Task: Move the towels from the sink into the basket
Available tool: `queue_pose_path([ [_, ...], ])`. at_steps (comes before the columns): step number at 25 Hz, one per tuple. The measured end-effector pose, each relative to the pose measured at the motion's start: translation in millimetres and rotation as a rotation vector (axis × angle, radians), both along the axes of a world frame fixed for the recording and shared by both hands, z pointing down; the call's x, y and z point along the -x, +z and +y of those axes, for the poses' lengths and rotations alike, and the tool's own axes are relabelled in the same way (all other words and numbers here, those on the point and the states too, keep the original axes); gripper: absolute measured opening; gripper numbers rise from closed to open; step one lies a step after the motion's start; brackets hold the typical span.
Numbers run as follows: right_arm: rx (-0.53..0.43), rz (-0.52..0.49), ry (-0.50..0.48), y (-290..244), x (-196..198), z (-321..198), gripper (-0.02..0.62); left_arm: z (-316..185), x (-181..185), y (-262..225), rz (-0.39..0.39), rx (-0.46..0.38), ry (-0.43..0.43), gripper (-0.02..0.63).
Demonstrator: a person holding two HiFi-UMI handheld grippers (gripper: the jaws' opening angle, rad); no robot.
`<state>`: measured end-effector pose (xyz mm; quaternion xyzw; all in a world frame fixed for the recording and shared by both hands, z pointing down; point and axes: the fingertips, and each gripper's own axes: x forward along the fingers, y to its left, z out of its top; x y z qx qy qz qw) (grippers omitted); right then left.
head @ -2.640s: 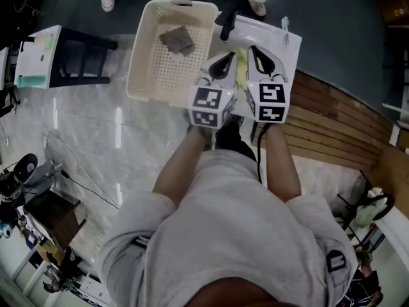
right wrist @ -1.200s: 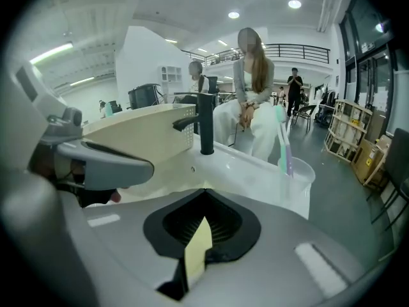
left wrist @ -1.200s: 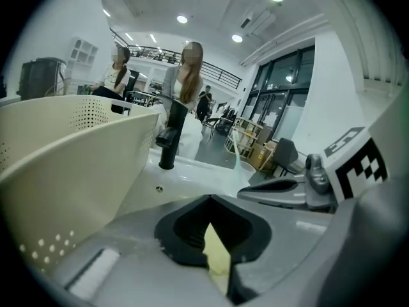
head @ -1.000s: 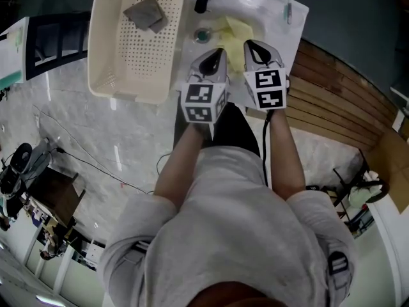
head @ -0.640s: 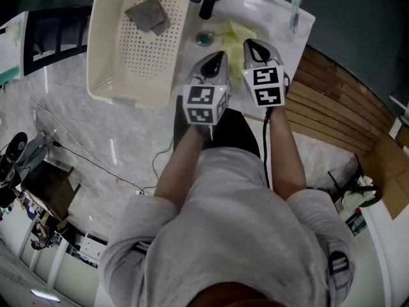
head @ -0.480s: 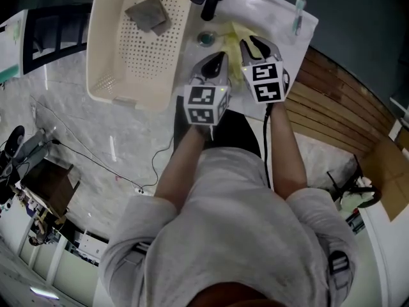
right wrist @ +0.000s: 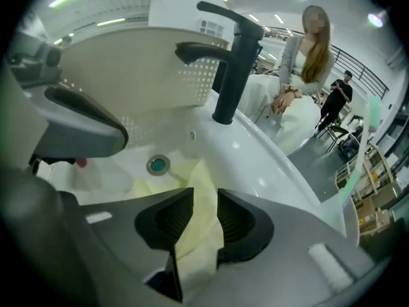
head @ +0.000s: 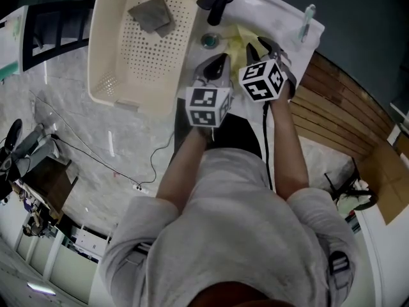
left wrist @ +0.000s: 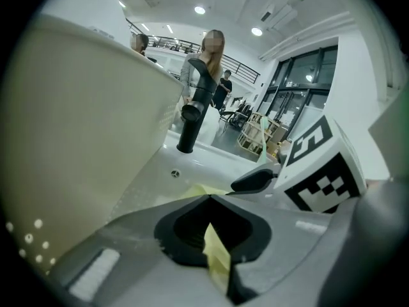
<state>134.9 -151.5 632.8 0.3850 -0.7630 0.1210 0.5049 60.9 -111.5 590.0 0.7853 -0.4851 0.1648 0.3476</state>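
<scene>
Marble floor [head: 77, 133] below, white sink [head: 275, 15] far ahead holds the yellow towel [head: 238, 38], basket [head: 105, 56] to its left. Our right gripper [right wrist: 204, 194] has just been opening its jaws, a towel fold stands between them; we judge sinking deeper before clamping is best; left gripper [left wrist: 209, 198] tips meet. No writing legible, only square markers [head: 203, 105].

You are leaning over a sink [right wrist: 275, 171] that is shining smooth, glossy white, under a matt black faucet [right wrist: 232, 75]. The yellow towel [right wrist: 198, 222] is showing as soft, creased, matt cloth. The basket [head: 105, 50] is looking like matt cream perforated plastic, and the grey towel [head: 151, 15] like dull cloth. The floor [head: 70, 146] is gleaming like polished stone.
</scene>
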Motion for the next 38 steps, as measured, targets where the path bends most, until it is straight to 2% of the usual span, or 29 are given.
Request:
queue_pose_path([
  [5, 0.04, 0.15, -0.087, 17.3, -4.1, 2.5, 0.135, -0.9, 3.9, 1.8, 0.003, 0.004, -0.012, 0.017],
  [10, 0.069, 0.237, -0.118, 31.0, -8.5, 4.6, 0.128, -2.4, 9.1, 3.6, 0.005, 0.01, -0.024, 0.017],
  [13, 0.026, 0.257, -0.11, 28.4, -11.6, 0.9, 0.017, -2.8, 11.0, 2.3, 0.009, 0.011, -0.032, 0.017],
  [15, 0.022, 0.253, -0.101, 29.5, -13.3, 1.1, 0.012, -3.2, 12.2, 2.3, 0.008, 0.008, -0.035, 0.017],
  [19, 0.019, 0.196, -0.07, 23.2, -12.2, 1.7, 0.011, -2.9, 12.0, 0.3, 0.007, 0.002, -0.029, 0.017],
  [27, -0.019, -0.033, 0.048, -18.4, -6.3, 1.4, 0.009, -3.1, 4.6, -14.2, 0.006, -0.037, -0.011, 0.017],
  [38, -0.119, -0.18, 0.103, -74.2, -0.5, 15.6, 0.009, 0.9, -5.3, -49.6, -0.004, -0.117, 0.02, 0.017],
])
